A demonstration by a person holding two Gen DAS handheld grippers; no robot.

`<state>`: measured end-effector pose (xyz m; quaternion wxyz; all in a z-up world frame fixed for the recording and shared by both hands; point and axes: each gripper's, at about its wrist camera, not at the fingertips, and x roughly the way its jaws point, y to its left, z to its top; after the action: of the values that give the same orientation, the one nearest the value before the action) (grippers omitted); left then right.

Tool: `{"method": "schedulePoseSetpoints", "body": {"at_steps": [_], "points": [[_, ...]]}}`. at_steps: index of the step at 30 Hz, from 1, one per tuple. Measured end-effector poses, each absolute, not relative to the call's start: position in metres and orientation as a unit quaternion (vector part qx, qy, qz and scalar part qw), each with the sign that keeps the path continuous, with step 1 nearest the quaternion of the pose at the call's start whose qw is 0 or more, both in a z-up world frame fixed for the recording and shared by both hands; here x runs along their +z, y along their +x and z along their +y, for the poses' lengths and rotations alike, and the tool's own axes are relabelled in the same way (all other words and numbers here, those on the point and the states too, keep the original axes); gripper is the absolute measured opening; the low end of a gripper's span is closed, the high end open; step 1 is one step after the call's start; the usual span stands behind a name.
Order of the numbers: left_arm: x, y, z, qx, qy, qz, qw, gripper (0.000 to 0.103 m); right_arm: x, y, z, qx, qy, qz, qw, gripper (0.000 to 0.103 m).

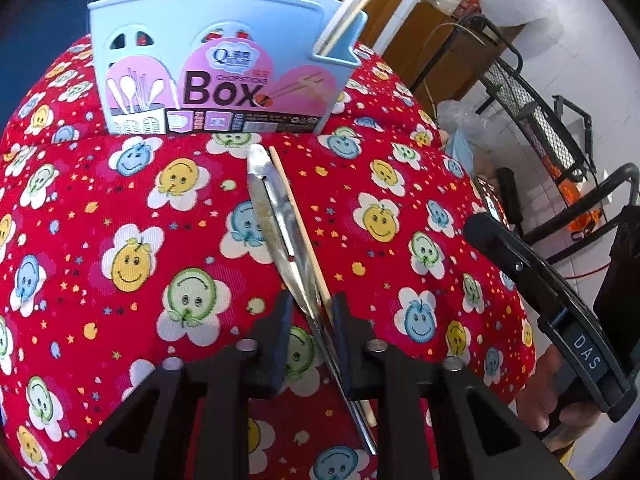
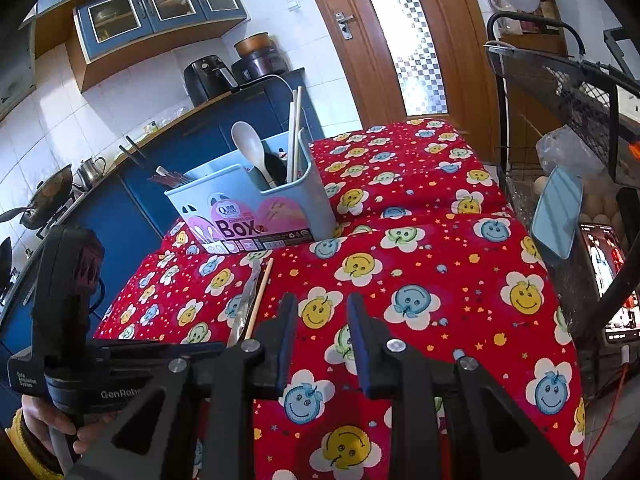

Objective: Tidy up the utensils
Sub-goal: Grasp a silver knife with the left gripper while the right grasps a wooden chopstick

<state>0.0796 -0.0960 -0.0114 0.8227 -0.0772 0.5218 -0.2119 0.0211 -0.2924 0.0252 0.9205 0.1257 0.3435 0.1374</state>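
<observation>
Metal tongs (image 1: 280,236) and a thin wooden chopstick (image 1: 298,224) lie touching on the red smiley-print worktop (image 1: 132,200), between the left gripper (image 1: 312,312)'s narrow jaws. Whether the pads press them I cannot tell.

Best to pinch only one, then carry it toward 12 o'clock into the pale blue plastic chopstick box (image 1: 216,64); the right gripper (image 2: 322,320) hovers part-open and empty.

Red cloth (image 1: 120,208) with yellow, blue and green smiley flowers; pale blue chopsticks box (image 1: 208,40) with pink label; silver tongs (image 1: 276,216).

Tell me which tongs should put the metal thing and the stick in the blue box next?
Probably left. The left tongs straddle the metal utensil and wooden chopstick, aimed at the blue box. The right tongs hang over bare cloth, holding nothing.
</observation>
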Motion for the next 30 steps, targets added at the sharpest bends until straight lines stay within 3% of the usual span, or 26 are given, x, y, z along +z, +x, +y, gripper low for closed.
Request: {"method": "schedulePoseSetpoints", "body": {"at_steps": [19, 30], "points": [[-0.013, 0.095, -0.094, -0.206, -0.071, 0.541, 0.813, 0.011, 0.030, 0.023, -0.282, 0.140, 0.115, 0.347, 0.920, 0.028], [-0.012, 0.087, -0.071, -0.219, -0.103, 0.503, 0.830, 0.010, 0.033, 0.025, -0.271, 0.140, 0.106, 0.363, 0.915, 0.028]]}}
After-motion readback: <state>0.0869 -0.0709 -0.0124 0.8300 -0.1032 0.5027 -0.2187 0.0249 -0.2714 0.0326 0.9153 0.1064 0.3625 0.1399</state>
